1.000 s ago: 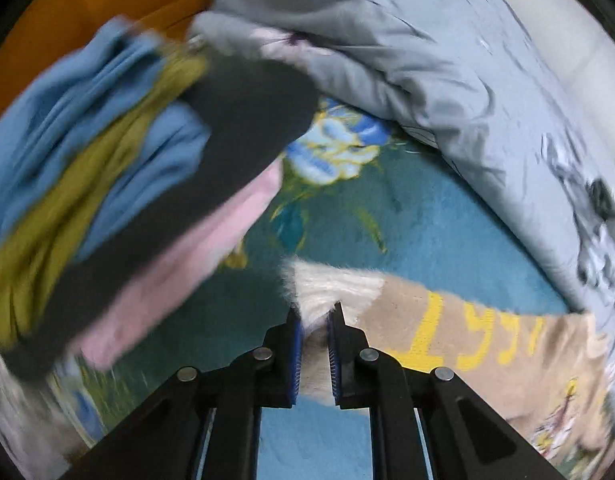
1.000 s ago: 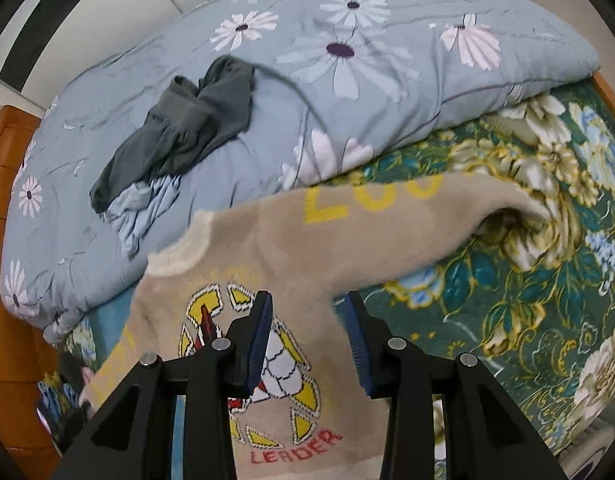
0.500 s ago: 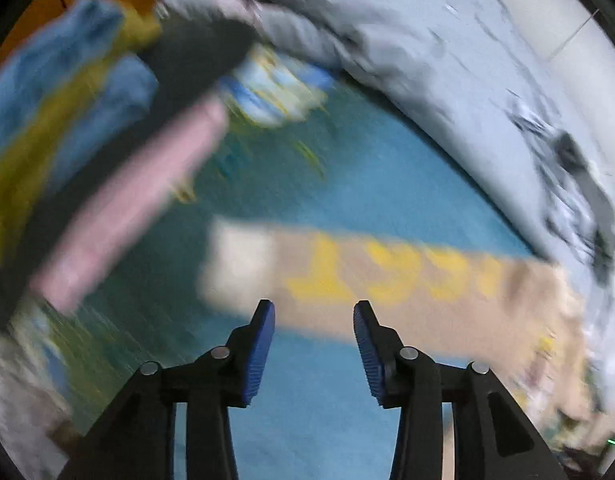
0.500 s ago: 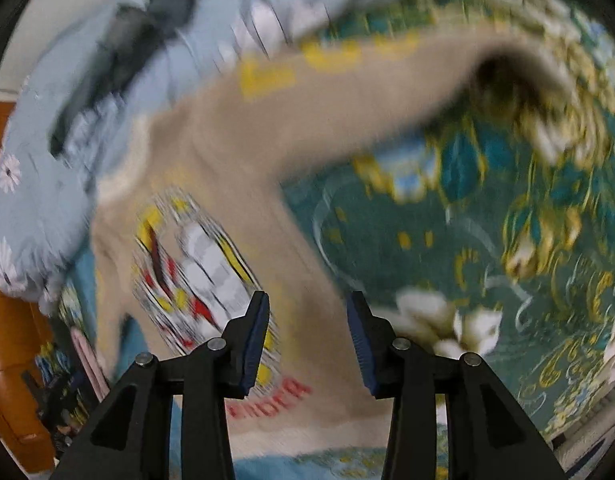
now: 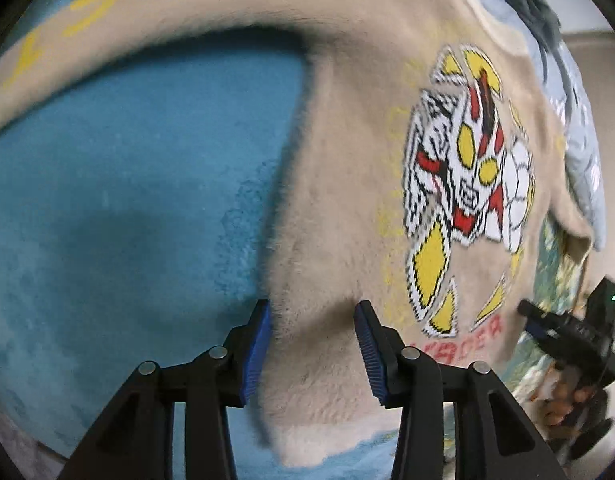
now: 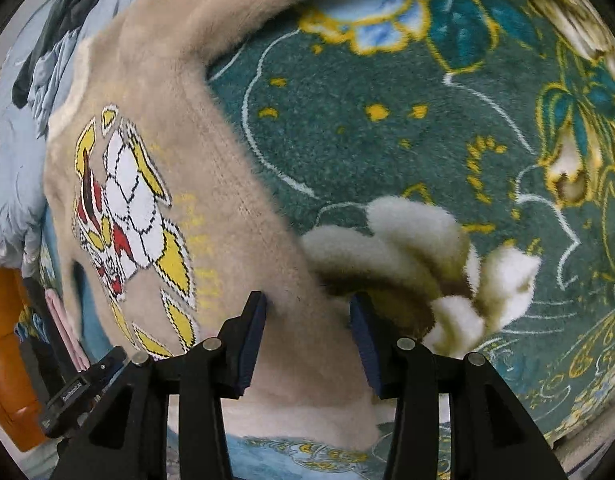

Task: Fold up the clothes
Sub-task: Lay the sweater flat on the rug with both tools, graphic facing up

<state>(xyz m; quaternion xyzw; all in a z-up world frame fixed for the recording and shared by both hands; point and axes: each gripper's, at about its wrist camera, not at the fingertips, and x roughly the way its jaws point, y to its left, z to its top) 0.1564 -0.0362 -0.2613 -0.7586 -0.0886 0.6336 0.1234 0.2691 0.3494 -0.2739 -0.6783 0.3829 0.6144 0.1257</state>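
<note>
A beige fuzzy sweater (image 5: 347,184) with a red, white and yellow robot print lies flat on the bed blanket, sleeves spread. My left gripper (image 5: 313,312) is open, its jaws over the sweater's lower left side edge near the hem. My right gripper (image 6: 307,304) is open over the sweater (image 6: 211,184) at its lower right side edge near the hem. Neither holds cloth. The right gripper also shows at the right edge of the left wrist view (image 5: 571,332).
The sweater rests on a teal floral blanket (image 6: 387,128), plain blue (image 5: 127,200) on the left. A grey-blue flowered quilt (image 6: 11,184) with dark clothes (image 6: 67,8) lies beyond. An orange wooden bed frame (image 6: 7,340) stands at the left.
My left gripper let go of the sleeve cuff, opened and swung down to the sweater's lower left edge. My right gripper dropped closer to the lower right edge, staying open.
</note>
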